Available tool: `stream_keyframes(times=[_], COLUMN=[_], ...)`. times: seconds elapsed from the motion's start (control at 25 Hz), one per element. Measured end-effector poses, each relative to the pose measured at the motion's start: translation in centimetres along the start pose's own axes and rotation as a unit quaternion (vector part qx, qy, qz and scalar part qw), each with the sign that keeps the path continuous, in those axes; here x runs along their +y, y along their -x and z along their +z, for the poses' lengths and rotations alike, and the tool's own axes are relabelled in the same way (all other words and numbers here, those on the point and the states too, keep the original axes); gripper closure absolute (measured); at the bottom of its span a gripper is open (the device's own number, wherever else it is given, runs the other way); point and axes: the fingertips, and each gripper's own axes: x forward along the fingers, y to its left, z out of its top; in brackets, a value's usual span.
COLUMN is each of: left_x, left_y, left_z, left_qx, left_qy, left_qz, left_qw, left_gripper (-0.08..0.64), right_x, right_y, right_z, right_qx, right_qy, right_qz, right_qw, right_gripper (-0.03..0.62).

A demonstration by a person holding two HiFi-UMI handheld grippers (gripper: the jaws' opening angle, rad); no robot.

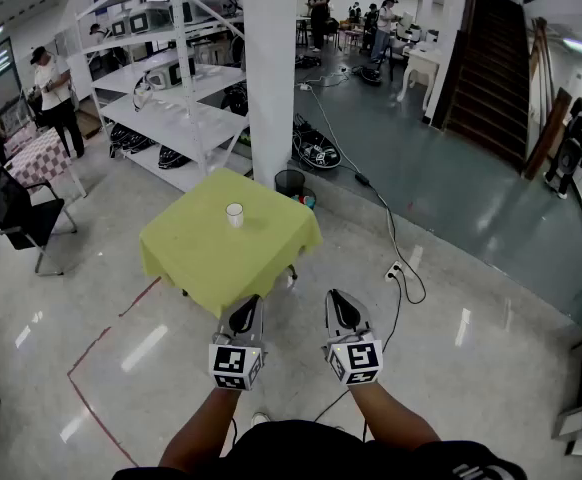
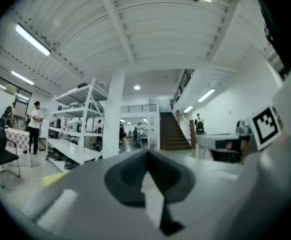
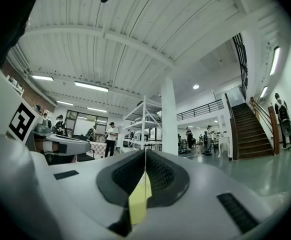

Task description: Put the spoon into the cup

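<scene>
A white cup [image 1: 234,214] stands upright near the far middle of a small table with a yellow-green cloth [image 1: 206,263]. I see no spoon in any view. Both grippers are held side by side in front of the table's near edge, well short of the cup. The left gripper [image 1: 244,308] is shut with its pads meeting and nothing between them, as the left gripper view [image 2: 146,154] also shows. The right gripper [image 1: 342,303] is likewise shut and empty; in the right gripper view [image 3: 145,154] a sliver of yellow cloth shows below its closed tips.
A white pillar [image 1: 271,68] and a black bin [image 1: 289,182] stand just behind the table. White shelving [image 1: 161,78] is at the back left, a black chair [image 1: 16,218] at the left. Cables [image 1: 396,258] trail over the floor on the right. Several people stand far off.
</scene>
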Motion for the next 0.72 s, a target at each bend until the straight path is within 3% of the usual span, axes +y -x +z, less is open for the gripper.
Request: stream_keyframes(times=[0.72], left_x=[6.4], left_y=[1.6], left_z=[-1.9], left_qx=[0.006], left_qy=[-0.002], left_qz=[-0.024], left_qw=[0.9997], left_gripper=[0.554], right_x=[5.5], right_y=[-3.3], right_z=[-1.4], right_qx=[0.011], right_qy=[-0.005], right_qz=[-0.021], right_qw=[1.0], right_gripper=[0.581])
